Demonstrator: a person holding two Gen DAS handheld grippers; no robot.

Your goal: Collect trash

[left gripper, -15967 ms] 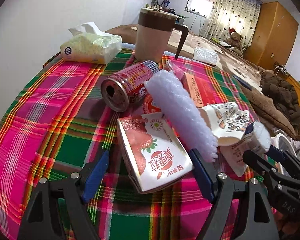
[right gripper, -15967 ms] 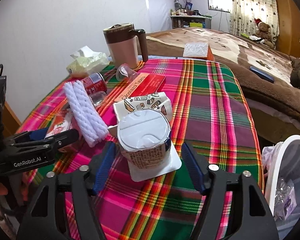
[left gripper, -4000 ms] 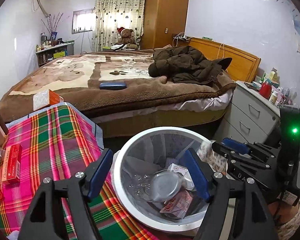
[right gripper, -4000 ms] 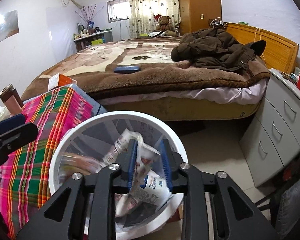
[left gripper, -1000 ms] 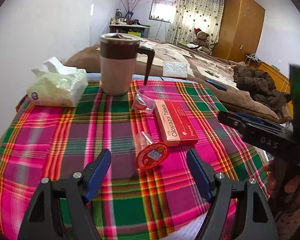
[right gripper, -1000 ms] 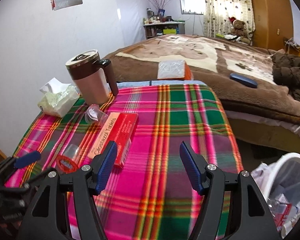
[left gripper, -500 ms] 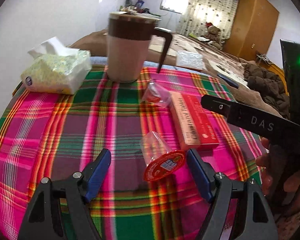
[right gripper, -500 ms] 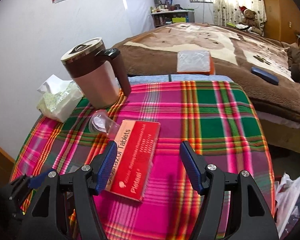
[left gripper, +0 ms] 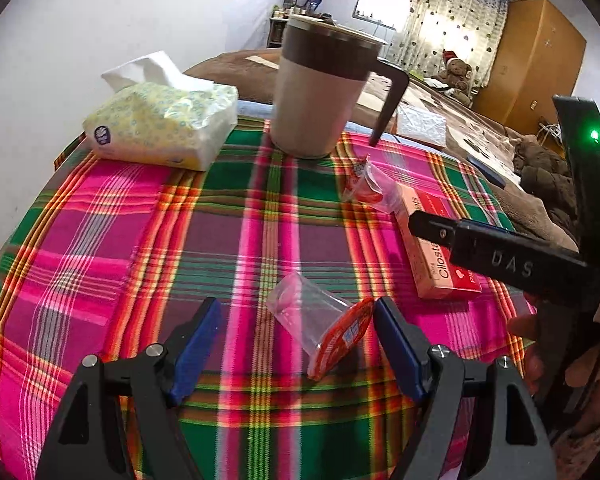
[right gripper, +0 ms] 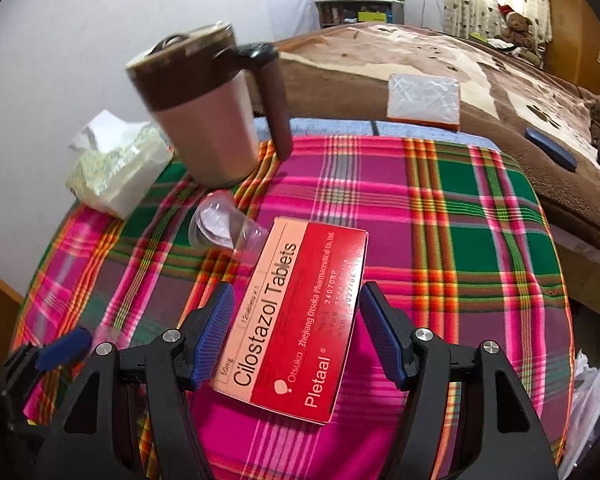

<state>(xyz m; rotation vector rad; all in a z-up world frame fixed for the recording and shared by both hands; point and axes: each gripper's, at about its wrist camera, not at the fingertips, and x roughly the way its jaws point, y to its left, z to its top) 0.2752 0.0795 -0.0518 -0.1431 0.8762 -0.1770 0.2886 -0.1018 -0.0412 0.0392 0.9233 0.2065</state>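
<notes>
- The red and pink cardboard tablet box (right gripper: 296, 316) lies flat on the plaid tablecloth (right gripper: 480, 248), between the spread blue pads of my right gripper (right gripper: 296, 320), which have just been opening; neither pad touches it.
- It reads "Cilostazol Tablets", "Pletaal", "Otsuka".
- The clear plastic cup with a red foil lid (left gripper: 320, 328) lies tipped between my left gripper (left gripper: 296, 334), released, nothing grasped.
- My right gripper's side reads "DAS".

mug: brown-banded lidded steel mug (left gripper: 320, 92) on plaid cloth (left gripper: 100, 240) | left: tissue pack (left gripper: 160, 128) | before: red cardboard tablet box (right gripper: 296, 320), seemingly touching clear plastic cup (right gripper: 216, 224)
</notes>
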